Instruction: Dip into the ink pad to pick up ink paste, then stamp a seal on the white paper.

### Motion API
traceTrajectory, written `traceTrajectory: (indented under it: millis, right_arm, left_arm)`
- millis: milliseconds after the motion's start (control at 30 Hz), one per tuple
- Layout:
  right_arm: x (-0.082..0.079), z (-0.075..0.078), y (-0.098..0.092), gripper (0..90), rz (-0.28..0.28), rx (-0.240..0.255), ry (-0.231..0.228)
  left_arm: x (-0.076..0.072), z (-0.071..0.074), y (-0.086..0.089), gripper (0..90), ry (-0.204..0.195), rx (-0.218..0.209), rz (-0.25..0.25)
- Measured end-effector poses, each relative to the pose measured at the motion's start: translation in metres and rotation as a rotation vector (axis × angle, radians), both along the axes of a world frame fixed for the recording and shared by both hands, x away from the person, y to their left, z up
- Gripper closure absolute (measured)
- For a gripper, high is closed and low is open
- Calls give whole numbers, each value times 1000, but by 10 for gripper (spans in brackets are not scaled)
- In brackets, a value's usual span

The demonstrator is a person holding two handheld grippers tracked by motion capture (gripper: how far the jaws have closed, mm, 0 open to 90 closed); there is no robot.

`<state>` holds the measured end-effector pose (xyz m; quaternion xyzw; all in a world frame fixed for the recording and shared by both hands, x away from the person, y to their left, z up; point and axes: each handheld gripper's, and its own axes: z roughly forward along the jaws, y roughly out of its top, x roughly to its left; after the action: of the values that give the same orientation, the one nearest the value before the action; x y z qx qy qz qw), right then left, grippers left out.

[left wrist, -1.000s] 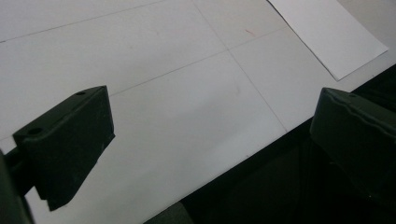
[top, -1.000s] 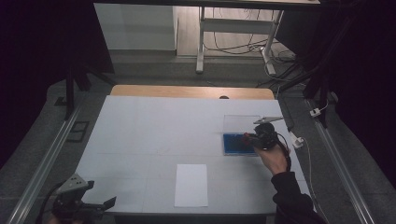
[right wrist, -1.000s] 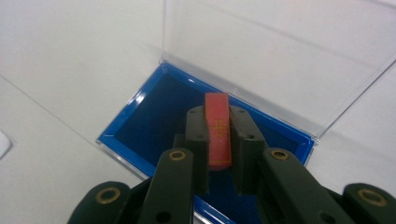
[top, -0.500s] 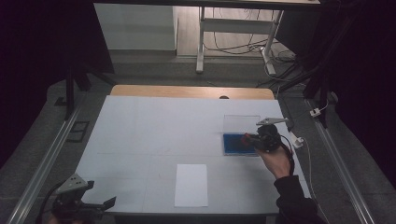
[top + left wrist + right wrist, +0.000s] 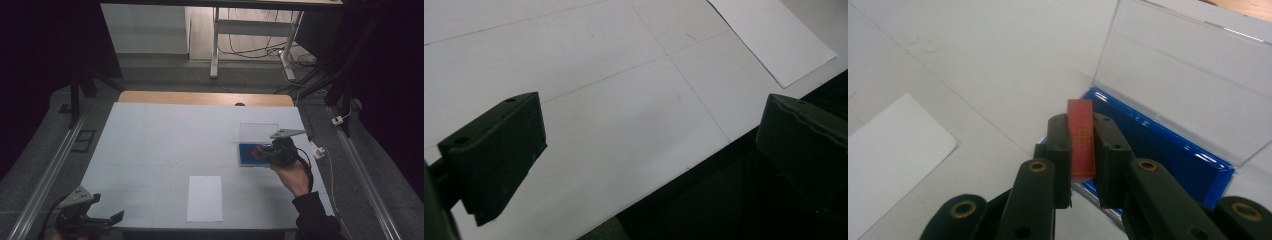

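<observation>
In the right gripper view my right gripper is shut on a small red block with gold marks, held upright just over the near edge of a blue pad. The pad lies in a case whose clear lid stands open behind it. From the high view the right gripper and red block sit over the blue pad at the table's right. My left gripper rests open at the near left corner; in its own view the left gripper has nothing between its jaws.
A white sheet of paper lies flat near the front edge, between the two hands, and its corner paper is in the left gripper view. The white table ends in a wooden strip at the back. Cables trail off the right side.
The right hand has shifted a little and lifted slightly with the red block still gripped over the blue pad. The left gripper has stayed where it was.
</observation>
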<state>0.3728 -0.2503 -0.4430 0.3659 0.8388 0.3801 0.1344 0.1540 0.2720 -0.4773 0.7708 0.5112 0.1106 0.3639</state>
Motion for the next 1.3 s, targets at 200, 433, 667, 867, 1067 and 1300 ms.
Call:
traceTrajectory:
  millis: [200, 433, 667, 867, 1067, 1300]
  right_arm:
    - [-6, 2, 8, 792, 33, 5, 0]
    - [-15, 4, 21, 792, 79, 4, 8]
    - [-23, 6, 29, 792, 121, 9, 11]
    - [-30, 6, 37, 792, 159, -2, 7]
    - [-35, 5, 45, 792, 184, -4, 9]
    - [-41, 2, 55, 792, 211, -3, 25]
  left_arm:
    - [0, 0, 0, 0, 0, -1, 1]
    - [0, 0, 0, 0, 1, -2, 1]
    - [0, 0, 0, 0, 1, -2, 1]
    - [0, 0, 1, 0, 2, -6, 2]
    - [0, 0, 1, 0, 0, -5, 2]
    - [0, 0, 1, 0, 1, -7, 0]
